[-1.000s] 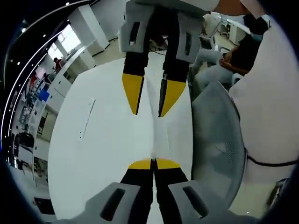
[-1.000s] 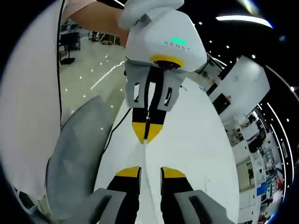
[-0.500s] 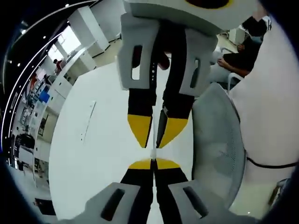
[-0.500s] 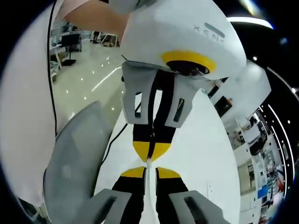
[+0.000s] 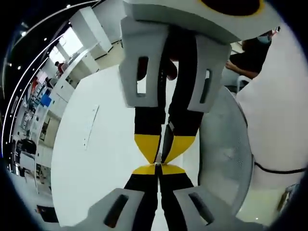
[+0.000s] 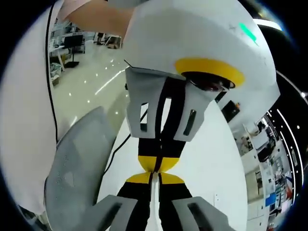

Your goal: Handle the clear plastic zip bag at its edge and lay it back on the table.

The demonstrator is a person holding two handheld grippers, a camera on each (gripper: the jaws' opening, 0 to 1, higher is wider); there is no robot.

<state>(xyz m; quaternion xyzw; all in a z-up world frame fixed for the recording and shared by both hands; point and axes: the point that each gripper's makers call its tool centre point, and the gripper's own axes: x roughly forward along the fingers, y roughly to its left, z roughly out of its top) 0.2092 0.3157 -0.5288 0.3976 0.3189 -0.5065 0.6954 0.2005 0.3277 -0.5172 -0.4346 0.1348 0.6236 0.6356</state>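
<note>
1. Change since the earlier frames: the two tongs have drawn together. A second ago they stood apart over the surface; now their yellow tips meet nose to nose, and the right tongs' jaws, then parted, have narrowed.
2. Left tongs (image 5: 158, 169): in the left gripper view, jaws pressed together with no gap, clamped on a thin pale sheet edge that rises between the tips.
3. Right tongs (image 6: 154, 177): in the right gripper view, jaws nearly together, a narrow slit between them holding the same thin edge. In the left gripper view they (image 5: 160, 155) enter from the top, tips angled into a V, touching the left tongs' tips.
4. Clear plastic zip bag (image 6: 154, 179): visible only as a thin whitish strip caught between the jaws of both tongs; the rest cannot be made out against the white ground. It is held at its edge above the surface, at the point where the tips meet.
5. Surface (image 5: 96, 144): white, below both tongs.
6. Grey mesh chair (image 5: 226, 149): just beside the surface edge.
7. Person's white sleeve (image 6: 24, 96): at the view's side.
</note>
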